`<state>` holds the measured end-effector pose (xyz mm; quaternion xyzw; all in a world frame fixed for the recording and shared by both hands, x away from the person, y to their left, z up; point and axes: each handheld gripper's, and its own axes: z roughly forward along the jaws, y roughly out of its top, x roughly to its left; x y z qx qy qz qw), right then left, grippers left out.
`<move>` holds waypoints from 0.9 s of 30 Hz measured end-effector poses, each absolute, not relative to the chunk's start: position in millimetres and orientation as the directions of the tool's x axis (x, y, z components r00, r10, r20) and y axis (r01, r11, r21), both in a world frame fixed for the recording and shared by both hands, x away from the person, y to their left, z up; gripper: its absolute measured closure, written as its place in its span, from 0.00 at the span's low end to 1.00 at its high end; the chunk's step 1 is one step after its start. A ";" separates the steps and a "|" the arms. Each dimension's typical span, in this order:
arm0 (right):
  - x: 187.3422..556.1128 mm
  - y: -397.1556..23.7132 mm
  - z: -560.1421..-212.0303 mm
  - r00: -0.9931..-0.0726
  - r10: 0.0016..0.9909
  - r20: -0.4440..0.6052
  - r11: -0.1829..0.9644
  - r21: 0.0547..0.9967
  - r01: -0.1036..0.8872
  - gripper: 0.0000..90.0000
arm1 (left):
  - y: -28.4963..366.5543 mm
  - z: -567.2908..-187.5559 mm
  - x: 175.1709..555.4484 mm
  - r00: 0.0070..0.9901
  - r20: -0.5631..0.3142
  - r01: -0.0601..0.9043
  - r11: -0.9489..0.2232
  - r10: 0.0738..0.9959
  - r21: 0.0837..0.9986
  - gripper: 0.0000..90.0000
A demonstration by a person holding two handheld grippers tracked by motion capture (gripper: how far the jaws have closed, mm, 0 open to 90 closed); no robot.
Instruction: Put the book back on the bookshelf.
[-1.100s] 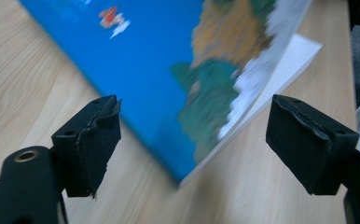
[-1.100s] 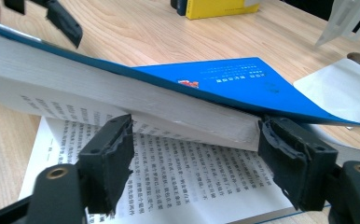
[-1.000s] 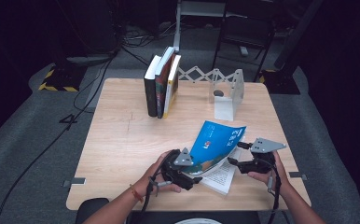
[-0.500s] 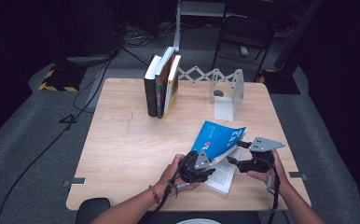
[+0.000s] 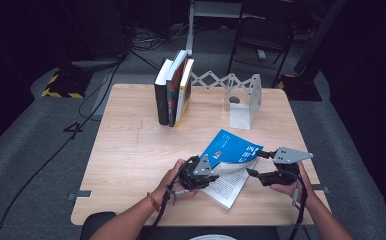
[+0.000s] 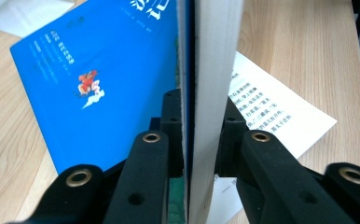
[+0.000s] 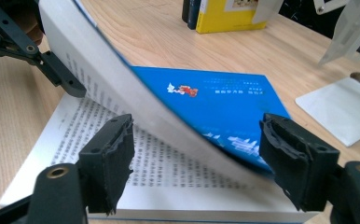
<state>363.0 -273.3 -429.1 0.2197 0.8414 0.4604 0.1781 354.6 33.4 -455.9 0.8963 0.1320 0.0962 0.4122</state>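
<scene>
High view looks down; both gripper views, close, share the blue book [image 5: 233,150].

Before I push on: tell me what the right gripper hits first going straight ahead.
Probably the blue book: the right gripper, open, already straddles its lifted pages, which the left gripper holds clamped. Depth is unclear.

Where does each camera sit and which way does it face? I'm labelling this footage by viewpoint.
High view: above the person's side, looking forward and down at the table; both forearms and tongs show.
Left gripper view: on the left tongs, looking along jaws clamped on the blue book.
Right gripper view: on the right tongs, open-jawed, facing the book's printed pages.
All share the book.
</scene>
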 end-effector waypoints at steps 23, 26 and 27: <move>385.0 -255.7 -467.9 -0.889 0.366 -0.276 0.666 0.744 0.043 0.68 | 57.5 -455.8 376.6 0.966 0.008 0.155 -0.605 0.258 0.781 0.84; 382.5 -255.1 -467.1 -0.885 0.370 -0.283 0.669 0.742 0.042 0.71 | 58.5 -454.8 383.2 0.965 0.024 0.145 -0.606 0.262 0.782 0.84; 381.0 -255.0 -466.5 -0.881 0.374 -0.291 0.666 0.745 0.037 0.72 | 58.7 -454.9 385.6 0.965 0.031 0.140 -0.611 0.260 0.779 0.83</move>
